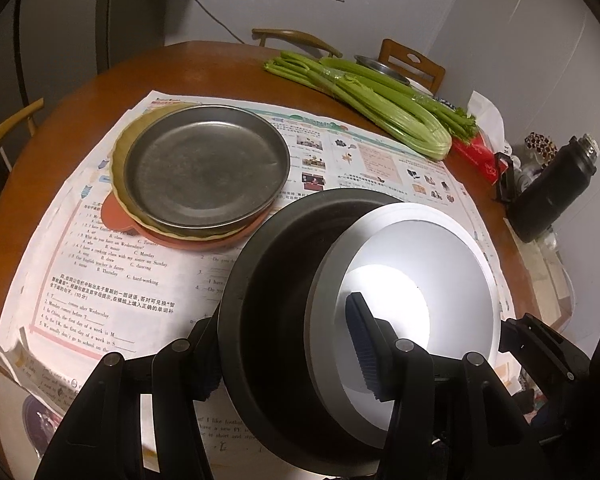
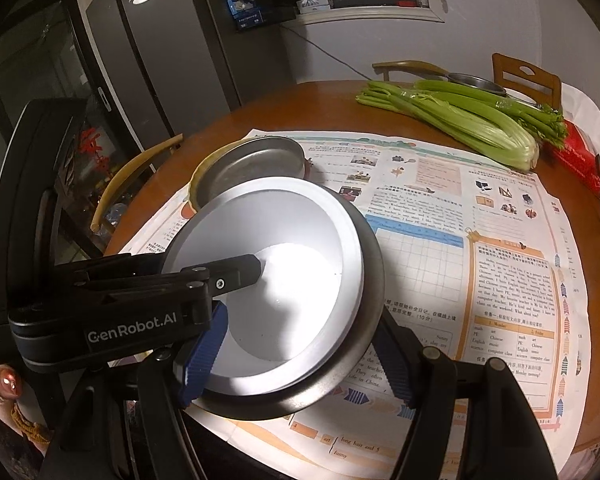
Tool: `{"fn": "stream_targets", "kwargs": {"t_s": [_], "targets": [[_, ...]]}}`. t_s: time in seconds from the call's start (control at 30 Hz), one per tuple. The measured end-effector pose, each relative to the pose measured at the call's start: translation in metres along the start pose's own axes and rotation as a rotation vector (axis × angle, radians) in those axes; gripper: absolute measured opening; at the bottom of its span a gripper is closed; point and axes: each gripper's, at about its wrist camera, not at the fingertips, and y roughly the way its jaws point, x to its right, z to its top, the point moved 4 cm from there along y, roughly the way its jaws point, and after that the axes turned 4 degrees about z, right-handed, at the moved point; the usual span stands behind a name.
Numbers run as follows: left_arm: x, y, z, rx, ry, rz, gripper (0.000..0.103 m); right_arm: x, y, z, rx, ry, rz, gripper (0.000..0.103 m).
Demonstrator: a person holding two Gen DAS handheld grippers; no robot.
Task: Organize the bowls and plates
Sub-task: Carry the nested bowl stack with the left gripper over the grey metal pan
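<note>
A dark metal bowl (image 1: 268, 312) with a white bowl (image 1: 432, 264) nested inside hangs tilted just above the newspaper. My left gripper (image 1: 286, 352) is shut on the stack's wall, one finger outside the dark bowl and its blue pad (image 1: 364, 344) inside the white one. The right gripper (image 2: 300, 360) clamps the same stack (image 2: 284, 248) from its near side, with one pad (image 2: 204, 352) inside and the other finger outside the dark rim. Behind it, a grey metal plate (image 1: 206, 164) sits on a yellowish fluted dish (image 1: 118, 160) and a red-brown plate (image 1: 116, 216).
Newspaper (image 1: 112, 280) covers the round wooden table (image 1: 80, 96). Celery (image 1: 380, 100), a red box (image 1: 476, 152) and a black flask (image 1: 552, 188) lie toward the right. A metal bowl (image 1: 380, 66) stands at the far edge, and chairs ring the table.
</note>
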Motion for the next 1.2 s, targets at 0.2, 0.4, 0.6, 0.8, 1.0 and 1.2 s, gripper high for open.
{"fn": "stream_targets", "kwargs": {"t_s": [0.2,0.4,0.6,0.8,1.0,1.2], "targets": [[-0.004,-0.015,0.001,0.039,-0.007,0.005,0.056,-0.009,-0.006,0.004,0.021,-0.013,0.004,0.072],[-0.020,-0.029,0.010,0.072,-0.046,0.001,0.057,-0.022,-0.008,0.018,0.027,-0.047,0.017,0.072],[-0.040,-0.036,0.034,0.118,-0.072,0.016,0.057,-0.037,0.002,0.046,0.045,-0.090,0.039,0.072],[-0.067,-0.024,0.065,0.142,-0.086,0.049,0.057,-0.050,0.032,0.079,0.047,-0.130,0.043,0.072],[-0.093,0.004,0.090,0.124,-0.108,0.056,0.057,-0.053,0.072,0.107,0.015,-0.155,0.028,0.072],[-0.103,0.026,0.102,0.102,-0.089,0.074,0.057,-0.052,0.099,0.116,-0.003,-0.149,0.006,0.072]]}}
